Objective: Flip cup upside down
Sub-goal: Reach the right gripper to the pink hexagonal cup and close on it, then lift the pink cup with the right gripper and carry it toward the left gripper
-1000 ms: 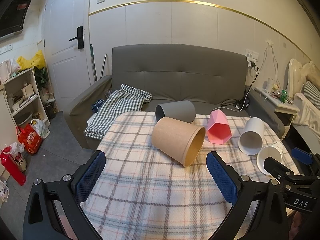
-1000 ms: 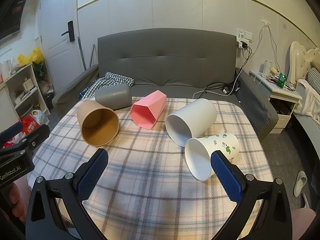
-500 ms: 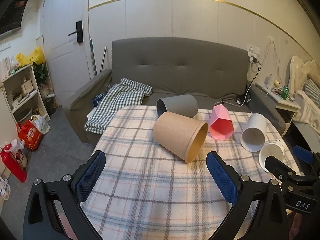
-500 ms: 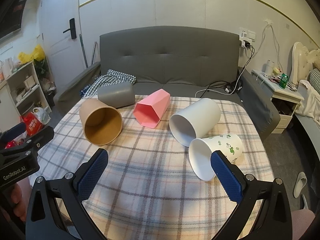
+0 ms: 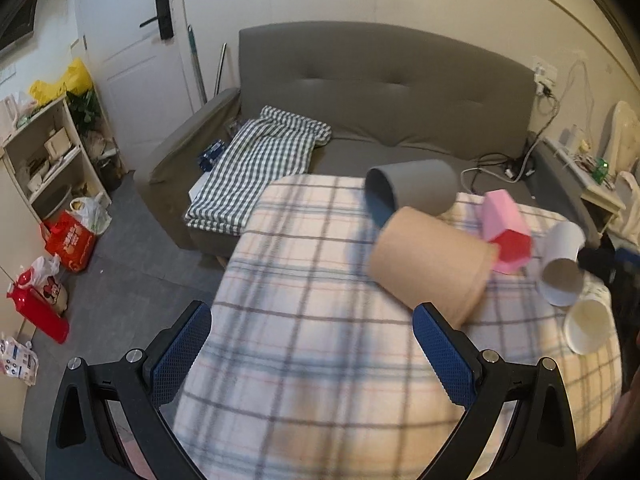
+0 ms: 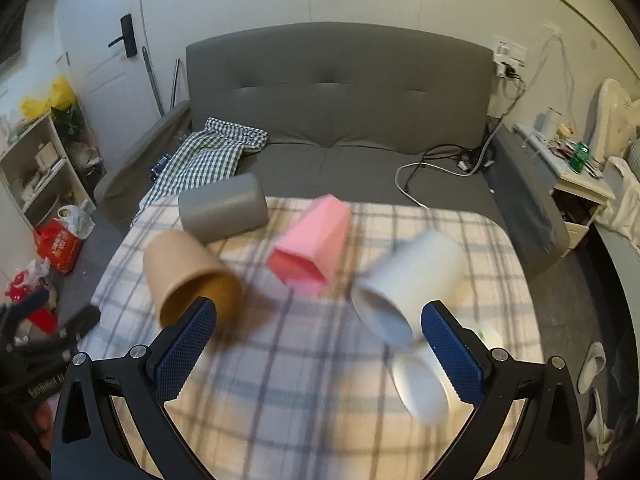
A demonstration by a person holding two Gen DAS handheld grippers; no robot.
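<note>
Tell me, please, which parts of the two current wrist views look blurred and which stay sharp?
Left wrist view: the plaid tablecloth and brown cup smear with motion blur; the left gripper stays crisp. Right wrist view: the white cup and pink cup smear, the sofa less so; the right gripper is sharp.

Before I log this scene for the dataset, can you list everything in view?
Brown paper cup: 1, on its side, table left.
Grey plastic cup: 1, on its side, far left.
Pink faceted cup: 1, on its side, centre.
White plain cup: 1, on its side, right.
White printed paper cup: 1, blurred, near right.
Plaid tablecloth: 1, covers table.
Grey sofa: 1, behind table.
Checked blanket: 1, on sofa.
Left gripper: open, empty.
Right gripper: open, empty.
</note>
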